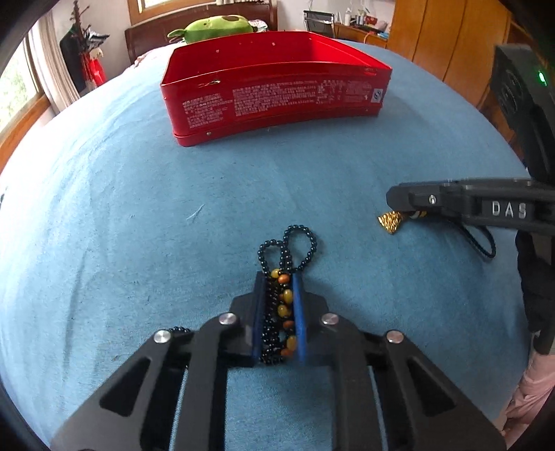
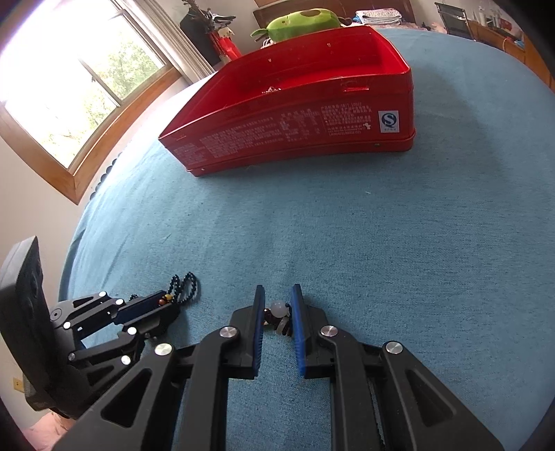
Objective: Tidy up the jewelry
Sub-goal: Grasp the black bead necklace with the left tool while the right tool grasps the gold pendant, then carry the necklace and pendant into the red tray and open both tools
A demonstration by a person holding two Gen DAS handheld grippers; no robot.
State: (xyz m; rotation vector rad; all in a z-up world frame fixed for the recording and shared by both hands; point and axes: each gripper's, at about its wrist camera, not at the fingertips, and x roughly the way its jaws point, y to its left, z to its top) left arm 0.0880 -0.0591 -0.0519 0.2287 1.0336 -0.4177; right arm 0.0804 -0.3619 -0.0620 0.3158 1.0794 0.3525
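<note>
My left gripper (image 1: 279,277) is shut on a beaded necklace (image 1: 281,305) of small black and amber beads; its black loops (image 1: 295,246) spill out ahead onto the blue bedspread. My right gripper (image 2: 277,295) is shut on a charm with a white bead (image 2: 279,308) and dark cord. In the left wrist view the right gripper (image 1: 399,204) sits to the right, with a gold tassel (image 1: 390,222) hanging from it and a cord loop (image 1: 485,246) trailing behind. The open red tin (image 1: 274,86) stands farther ahead; it also shows in the right wrist view (image 2: 295,132). The left gripper (image 2: 166,301) also shows there at lower left.
The blue bedspread (image 1: 138,208) covers the bed. A green plush toy (image 2: 305,19) lies behind the tin by a dark headboard. A window (image 2: 79,86) is at the left. Wooden wardrobes (image 1: 444,34) and a cluttered desk stand at the back right.
</note>
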